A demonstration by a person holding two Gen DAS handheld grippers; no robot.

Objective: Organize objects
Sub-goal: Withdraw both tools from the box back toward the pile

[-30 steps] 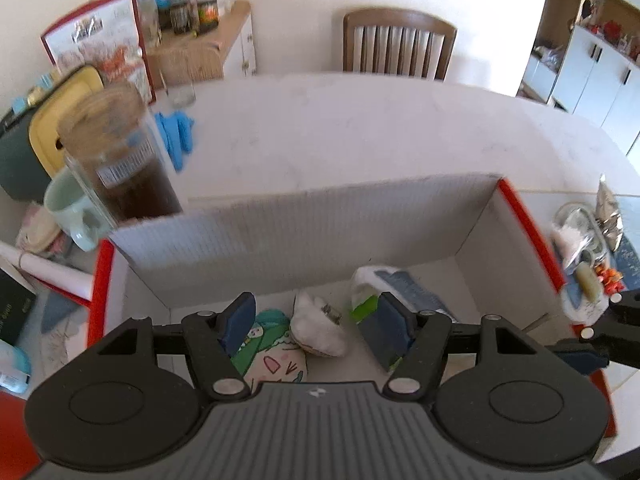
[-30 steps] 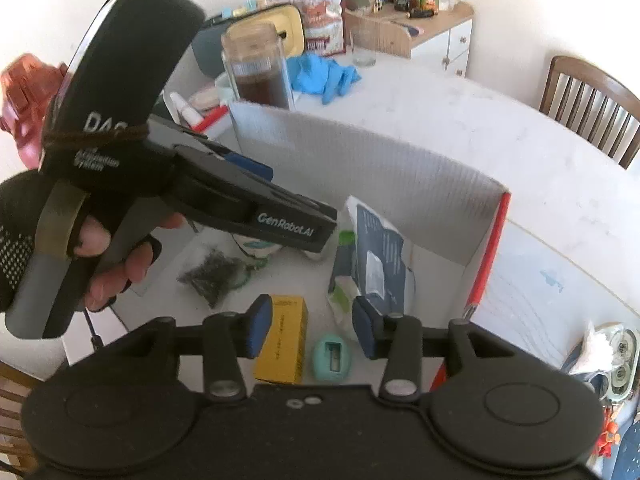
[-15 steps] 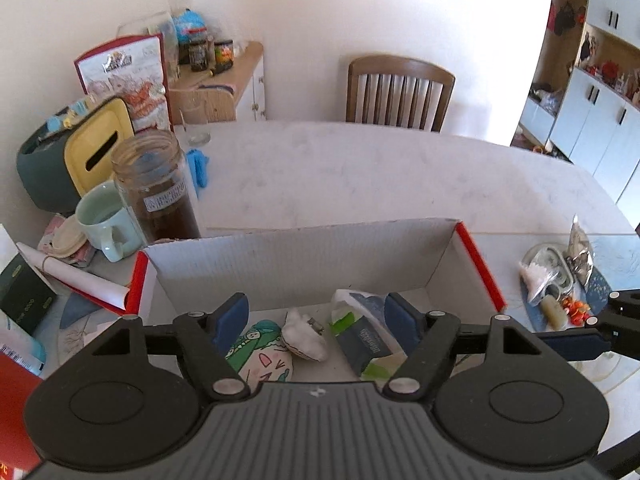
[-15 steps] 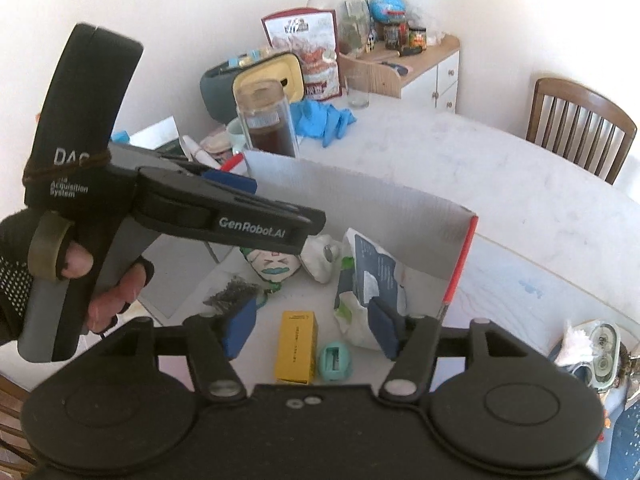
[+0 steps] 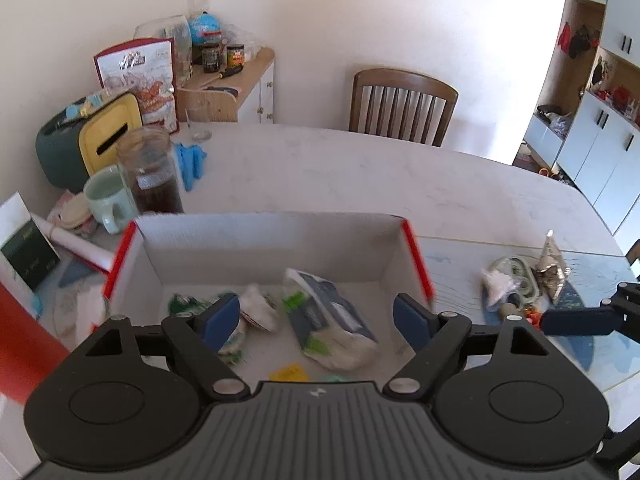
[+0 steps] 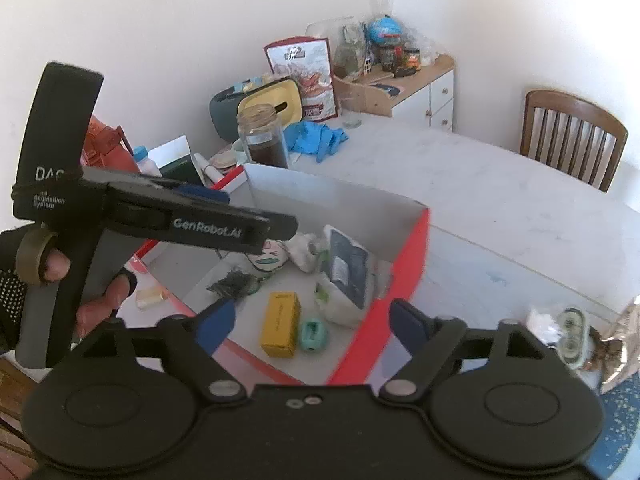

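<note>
Blue-padded tongs sit closest in both views, and both pairs are spreading apart with nothing between the pads, so neither one is carrying anything. The left tongs [image 5: 318, 318] hang over the near end of the cardboard box [image 5: 272, 236], and the right tongs [image 6: 308, 322] hover at its red-edged corner; my guess is they're let go like this because the last items have been dropped in and the hands are free for the next pick.

Inside the box, things lie loose on the floor: a yellow carton [image 6: 280, 330] next to a small teal sharpener-looking thing [image 6: 315, 335], then a blue-and-white pouch [image 6: 346, 276] leaning toward the right wall, a crumpled white wrapper [image 6: 301, 252] and a cartoon-face packet [image 6: 267, 257] further in. Reads like a catch-all bin, hence the jumble.

Just beside the box on the right, the bench [image 5: 360, 176] carries a small heap of leftovers [image 5: 516, 284], probably the next candidates. Behind the far wall stand a glass jar [image 5: 154, 172] and a pale mug [image 5: 106, 200], with blue gloves [image 5: 192, 160] beyond, and a wooden chair [image 5: 402, 106] at the back.
</note>
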